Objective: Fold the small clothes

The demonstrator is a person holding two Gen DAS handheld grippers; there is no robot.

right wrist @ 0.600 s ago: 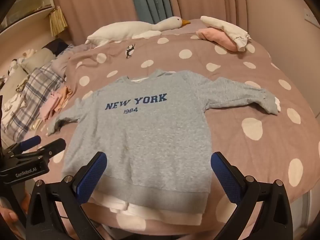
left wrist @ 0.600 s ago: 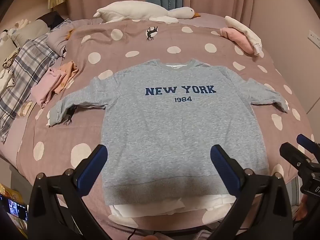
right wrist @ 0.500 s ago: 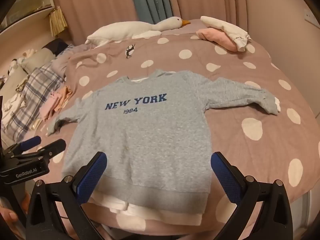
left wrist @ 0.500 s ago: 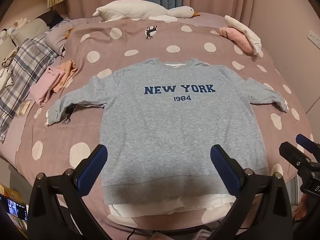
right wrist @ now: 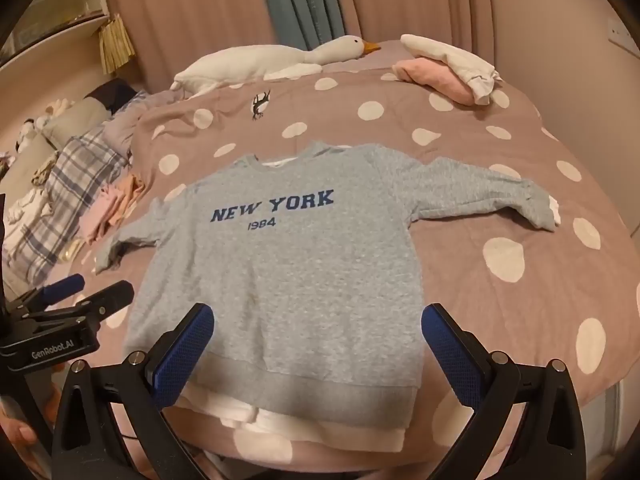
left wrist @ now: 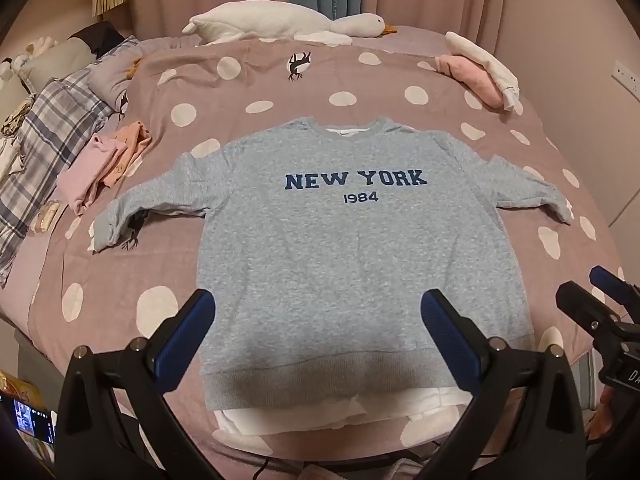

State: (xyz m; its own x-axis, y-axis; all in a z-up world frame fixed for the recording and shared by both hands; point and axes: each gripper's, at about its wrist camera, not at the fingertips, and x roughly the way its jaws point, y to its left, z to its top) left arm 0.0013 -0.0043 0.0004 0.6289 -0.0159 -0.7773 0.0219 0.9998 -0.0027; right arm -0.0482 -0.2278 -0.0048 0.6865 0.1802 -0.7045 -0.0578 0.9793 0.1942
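Sweatshirt (left wrist: 360,248) lies flat on the bed (left wrist: 400,72), sleeves out. Left gripper (left wrist: 316,332) and right gripper (right wrist: 316,336) hover wide open, holding nothing. Pinching only the grey layer could leave the white lining behind and bunched.

Bare bedspread (left wrist: 120,280) both sides of sweatshirt (left wrist: 352,248) body, below the spread sleeves. L side: folded pink clothes (left wrist: 100,164) just beyond L cuff, plaid blanket (left wrist: 44,136) further out. Far side: plush goose (left wrist: 280,20) along back edge, pink/white bundle (left wrist: 480,72) at far R corner, well apart from collar.
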